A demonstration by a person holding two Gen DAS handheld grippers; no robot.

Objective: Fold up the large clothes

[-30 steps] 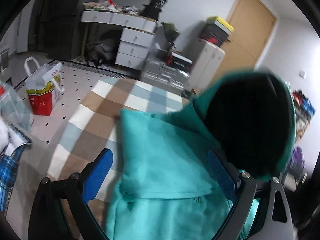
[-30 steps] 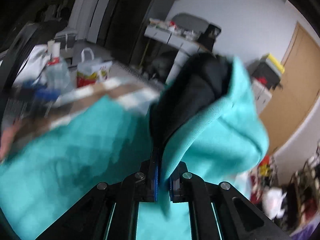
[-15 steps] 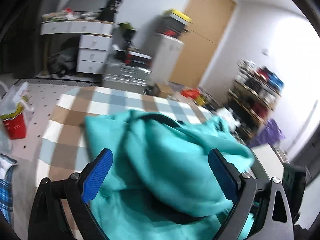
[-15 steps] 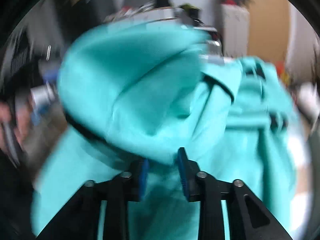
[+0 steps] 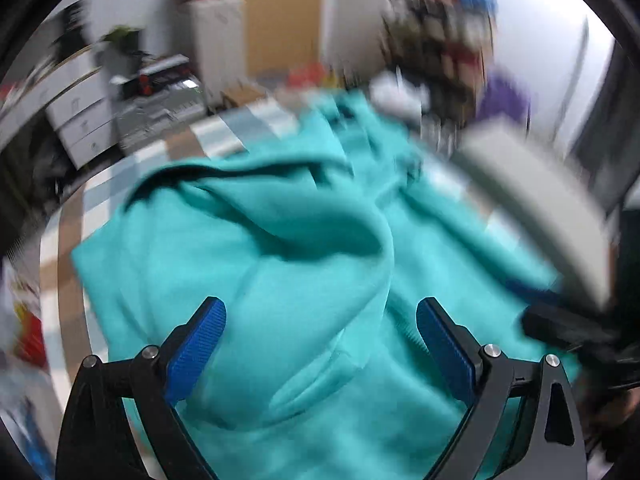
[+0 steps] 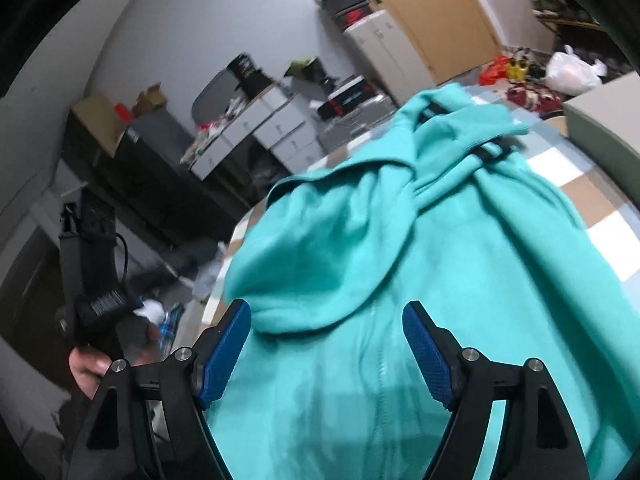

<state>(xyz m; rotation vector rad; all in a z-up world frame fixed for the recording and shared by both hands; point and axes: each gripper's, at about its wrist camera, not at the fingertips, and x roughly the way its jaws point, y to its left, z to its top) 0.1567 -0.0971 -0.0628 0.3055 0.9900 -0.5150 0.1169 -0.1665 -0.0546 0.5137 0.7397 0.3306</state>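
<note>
A large teal hooded sweatshirt (image 5: 304, 264) lies bunched on a checked tablecloth (image 5: 224, 136), its dark-lined hood folded over toward the far end (image 6: 452, 128). My left gripper (image 5: 320, 320) hangs above the cloth with its blue pads (image 5: 200, 340) wide apart and nothing pinched. In the right wrist view the same sweatshirt (image 6: 400, 264) fills the middle. My right gripper (image 6: 326, 332) is over it, its jaws opening, and a teal fold lies between the pads (image 6: 424, 348) without being pressed. The left view is blurred.
A hand (image 6: 86, 364) holding the other gripper's black handle shows at lower left of the right view. White drawer units (image 6: 280, 128), a wooden door (image 6: 440, 12), a grey box (image 5: 532, 196) and floor clutter surround the table.
My right gripper went from shut on the hood to jaws wide apart, and the hood dropped onto the sweatshirt. Both views swung sideways and rolled over the garment. The left gripper stayed open.
</note>
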